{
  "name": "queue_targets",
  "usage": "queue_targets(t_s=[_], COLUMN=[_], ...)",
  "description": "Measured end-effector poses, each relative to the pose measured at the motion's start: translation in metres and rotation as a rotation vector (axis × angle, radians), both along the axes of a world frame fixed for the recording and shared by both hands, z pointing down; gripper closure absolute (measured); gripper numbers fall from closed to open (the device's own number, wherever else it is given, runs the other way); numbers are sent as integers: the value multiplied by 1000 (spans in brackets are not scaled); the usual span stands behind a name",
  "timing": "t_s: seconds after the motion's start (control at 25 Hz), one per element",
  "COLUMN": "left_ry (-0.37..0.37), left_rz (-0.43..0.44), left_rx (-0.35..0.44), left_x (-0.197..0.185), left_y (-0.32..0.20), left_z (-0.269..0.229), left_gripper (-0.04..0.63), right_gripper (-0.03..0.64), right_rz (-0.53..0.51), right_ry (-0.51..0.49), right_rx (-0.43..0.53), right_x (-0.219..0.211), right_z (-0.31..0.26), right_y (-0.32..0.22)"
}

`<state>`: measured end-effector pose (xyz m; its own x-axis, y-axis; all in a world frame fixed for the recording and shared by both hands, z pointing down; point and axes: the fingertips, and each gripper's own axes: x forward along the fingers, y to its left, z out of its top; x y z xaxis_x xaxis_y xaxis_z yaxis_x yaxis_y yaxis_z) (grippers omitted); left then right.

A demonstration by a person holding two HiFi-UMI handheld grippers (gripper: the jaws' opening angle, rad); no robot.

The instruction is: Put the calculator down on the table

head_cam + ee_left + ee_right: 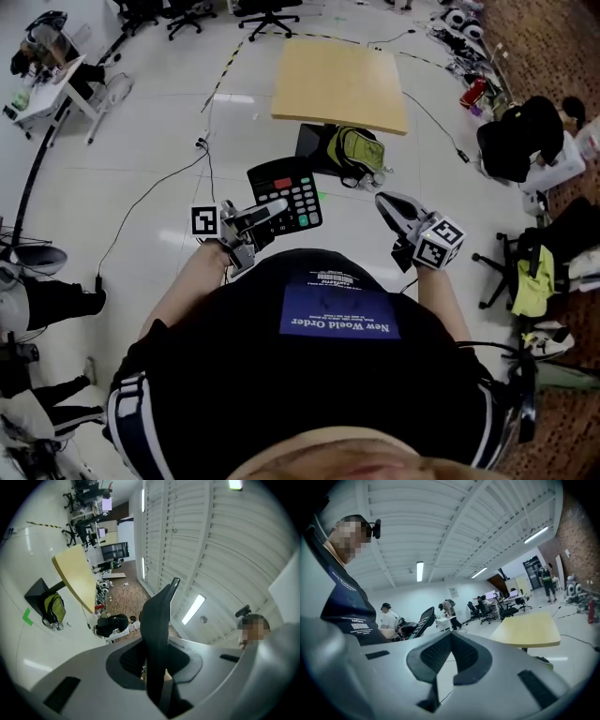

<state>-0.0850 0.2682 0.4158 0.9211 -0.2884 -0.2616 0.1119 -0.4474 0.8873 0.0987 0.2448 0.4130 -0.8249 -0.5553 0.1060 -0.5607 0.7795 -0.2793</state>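
A black calculator point(289, 195) with a dark screen and several rows of keys hangs above the floor, clamped at its near edge by my left gripper point(270, 216). In the left gripper view the calculator point(158, 620) shows edge-on, standing up between the jaws. My right gripper point(385, 201) is held apart to the right, jaws together with nothing in them; its own view shows the right gripper point(449, 638) closed. The light wooden table point(341, 84) stands ahead, its top bare, and shows as the table point(528, 630) in the right gripper view too.
A green backpack point(356, 150) and a black flat case point(312, 142) lie on the floor at the table's near edge. Cables cross the white floor point(159, 141). Office chairs point(517, 141) and clutter stand to the right, and a desk point(47, 89) at the far left.
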Motion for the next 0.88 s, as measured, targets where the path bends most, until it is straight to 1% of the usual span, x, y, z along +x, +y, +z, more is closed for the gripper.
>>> queue_targets(t_s=[0.12,0.24,0.36,0.52,0.6,0.72,0.8,0.88], left_ry=[0,-11,-27,-23,-19,-29,-43,-52], left_rz=[52,86,106,119,117,103,77,47], left_rx=[8,32,22,-3,-14,-33,-42,-30], left_x=[-20,-44,-59,-73,-76,-68,-60,-51], left_y=[-47,-88,-124,-166,-183,-208,-227,-248], left_z=[-7,-11,-6,-2,1,10,15,15], left_gripper=[505,506,505,505,505,505,506,506], right_gripper=[629,629,629,629,629,629,629,629], right_rz=[58,90,118,125,125,116,91,53], right_ry=[-16,5,-5,8,13,9,-1,-12], right_rx=[-7,-11,-13,-36,-54,-67,-67,-57], right_x=[-16,-35,-48,-64,-65,-55,-47,-40], right_z=[-6,-3,-3,2,4,9,12,14], right_y=[-40,-76,-108,-144,-161,-192,-216,-242])
